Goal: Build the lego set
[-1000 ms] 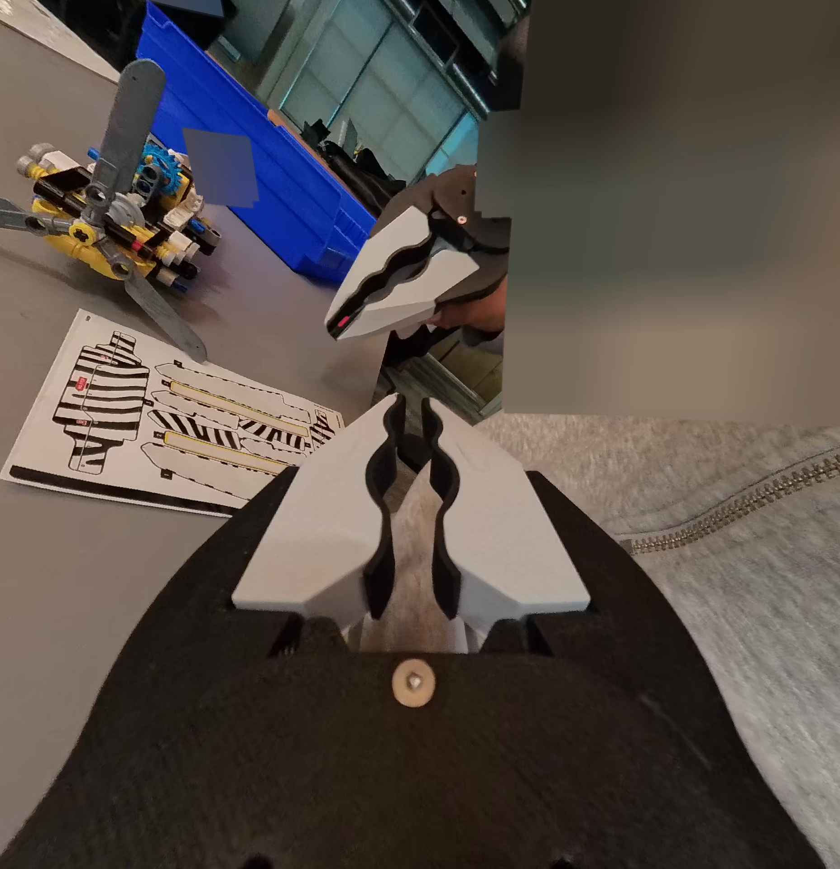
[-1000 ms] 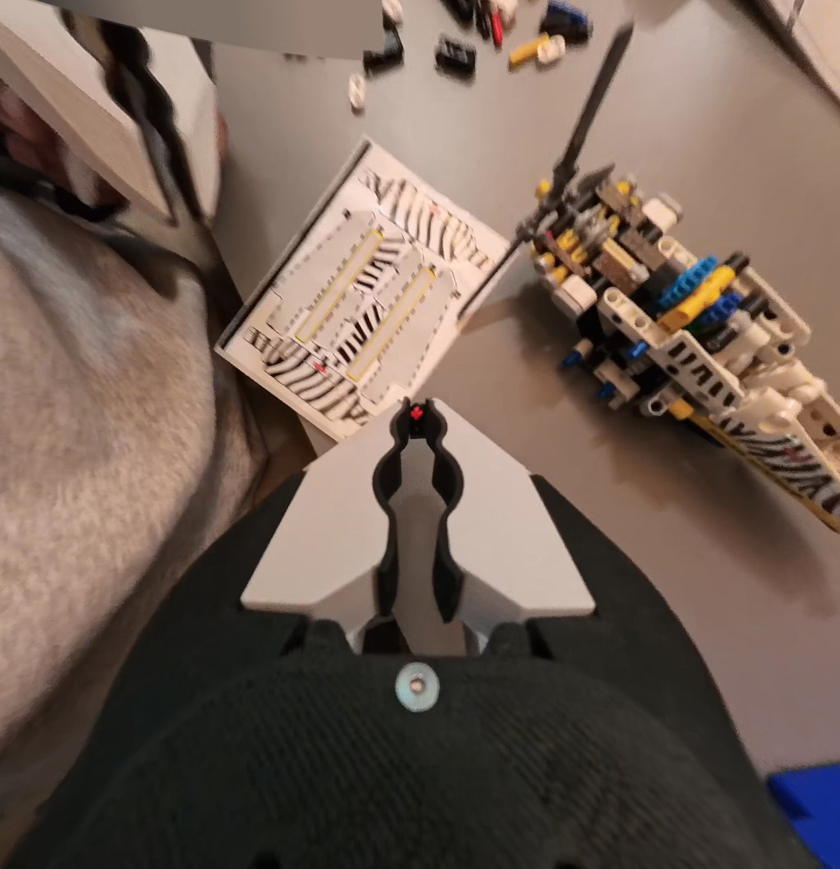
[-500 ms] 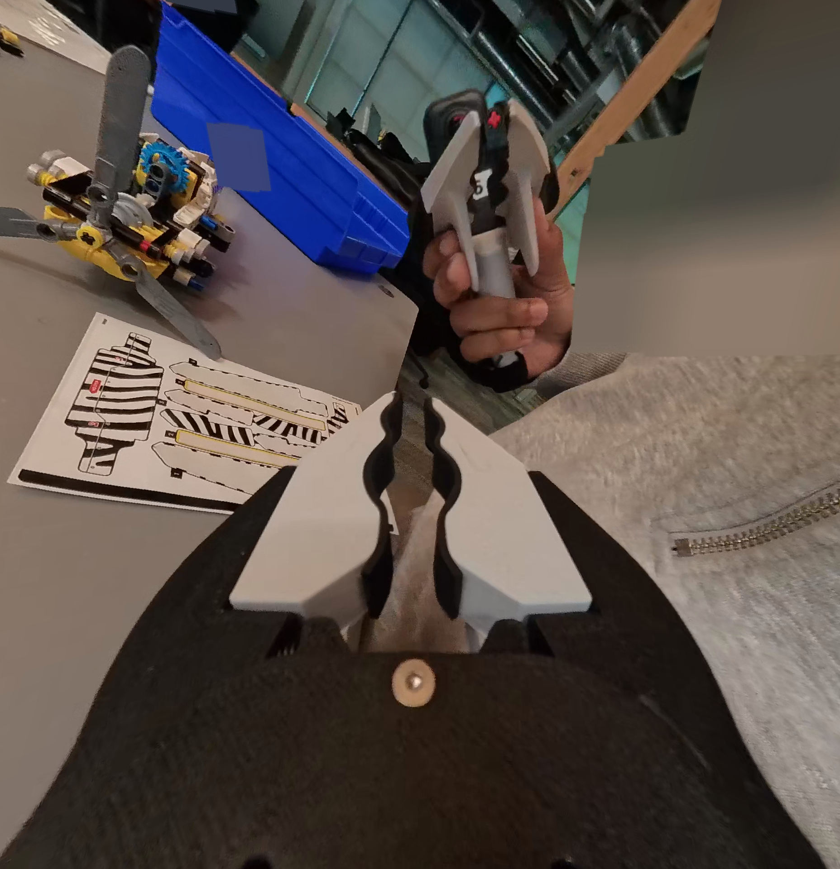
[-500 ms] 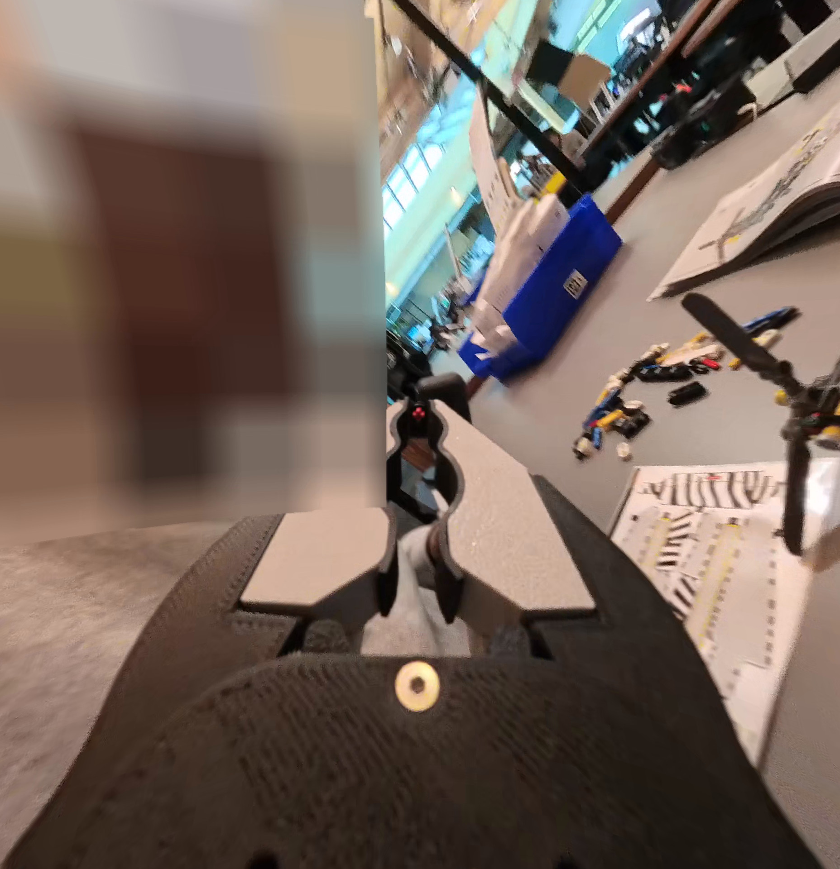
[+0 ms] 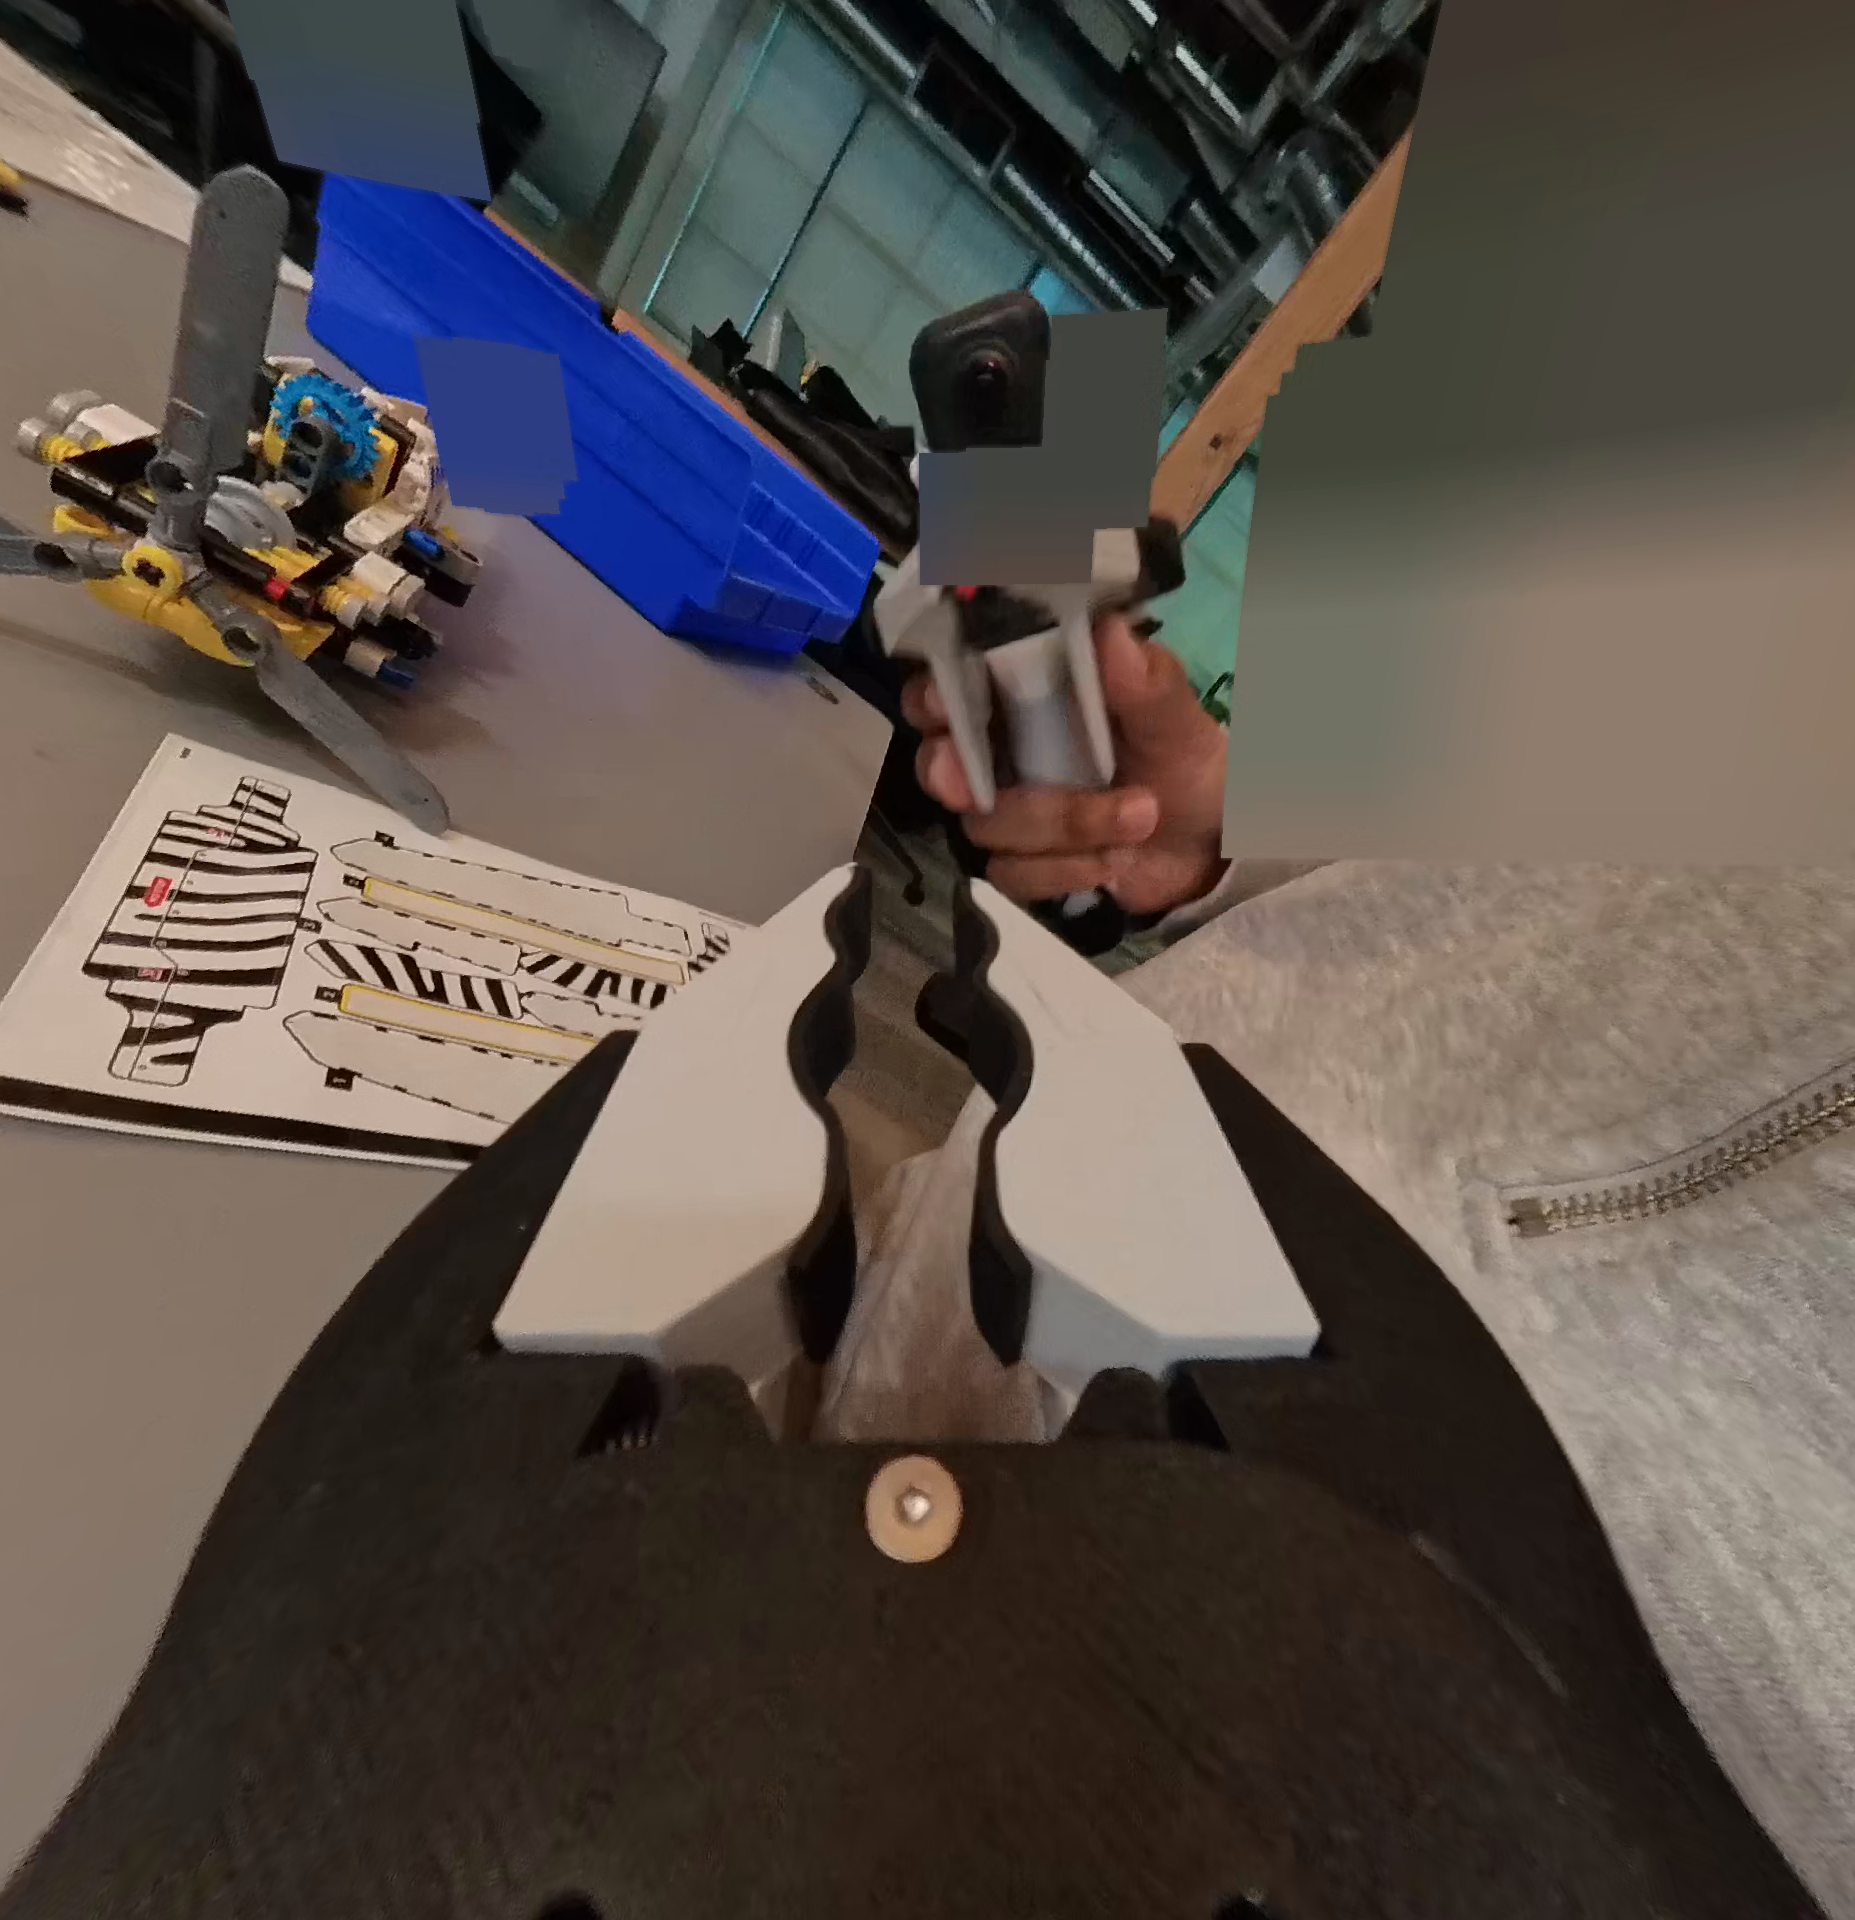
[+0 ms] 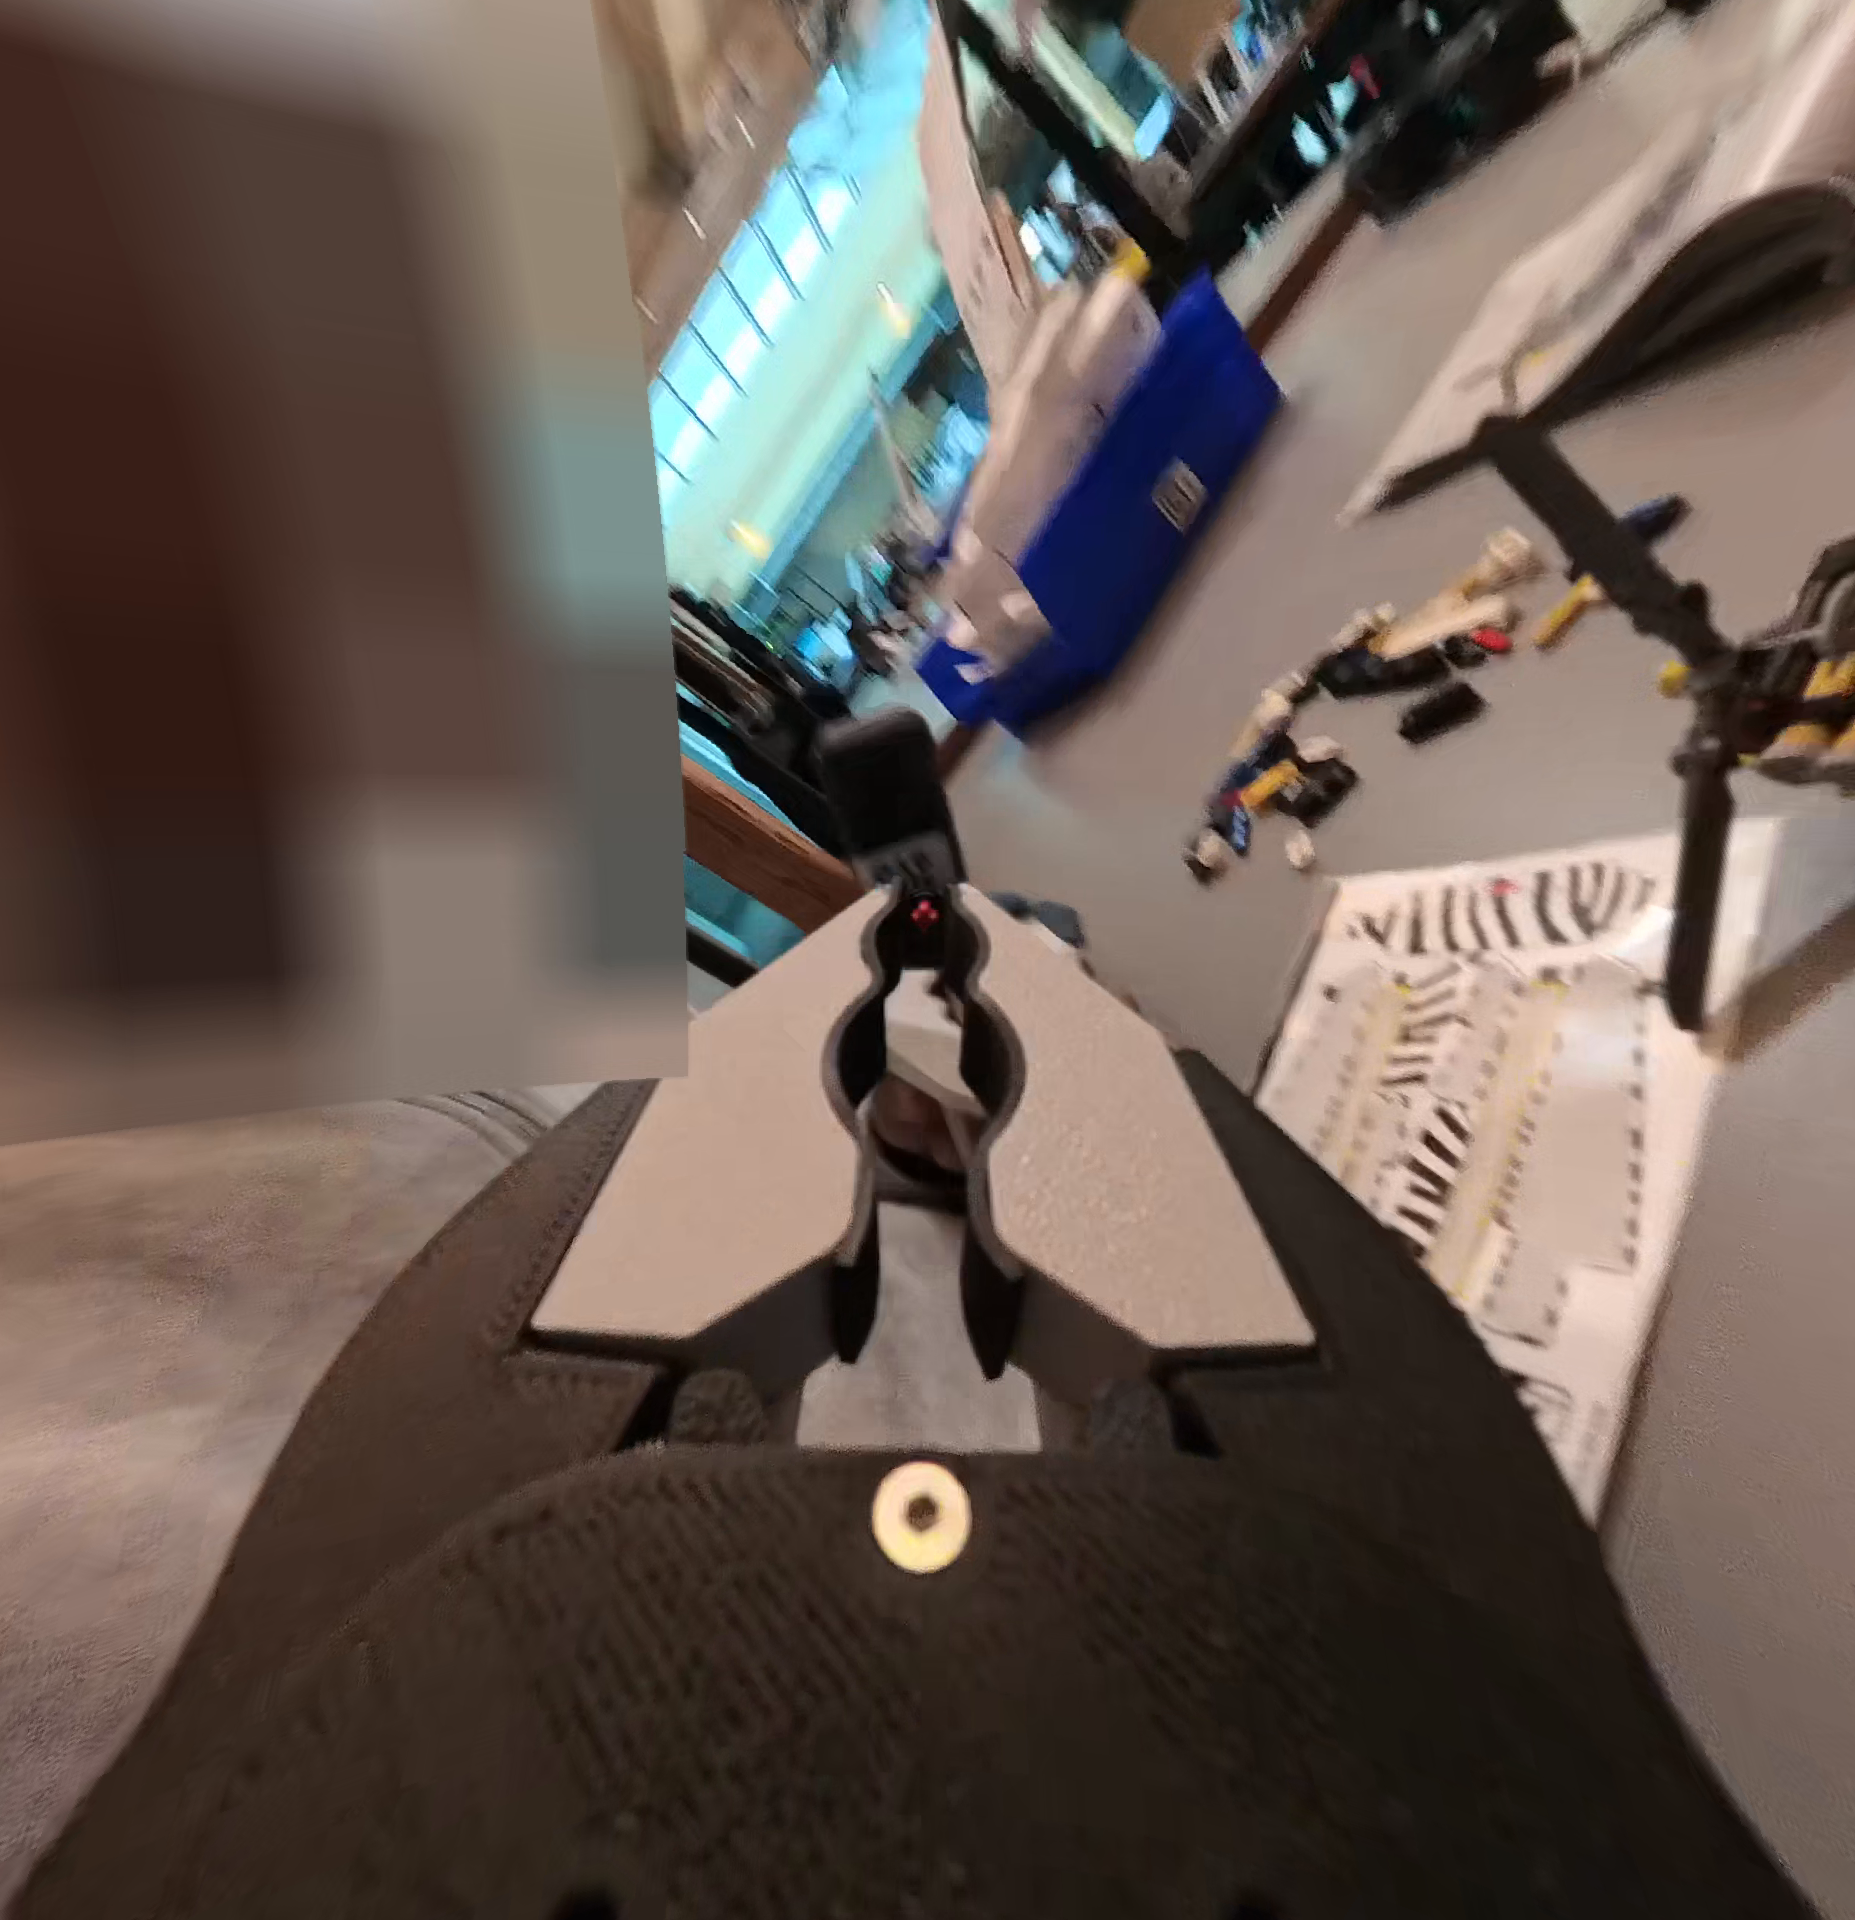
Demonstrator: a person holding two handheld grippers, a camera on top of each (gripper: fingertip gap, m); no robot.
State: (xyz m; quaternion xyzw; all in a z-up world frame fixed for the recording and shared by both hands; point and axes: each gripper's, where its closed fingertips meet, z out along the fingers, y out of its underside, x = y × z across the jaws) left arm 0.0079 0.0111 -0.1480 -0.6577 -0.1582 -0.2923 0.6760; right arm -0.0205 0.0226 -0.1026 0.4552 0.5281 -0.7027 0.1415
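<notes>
While the right gripper point(image 6: 921, 914) pinches a small red piece point(image 6: 922, 913) at its tips, the left gripper point(image 5: 910, 899) is narrowly apart, empty. The lego model point(image 5: 248, 520) stands far left of it.

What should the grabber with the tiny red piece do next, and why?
Probably carry it down toward the lego model on the table. The right gripper pinches a small red piece up in the air, away from the build, while the left gripper is open and empty.
</notes>
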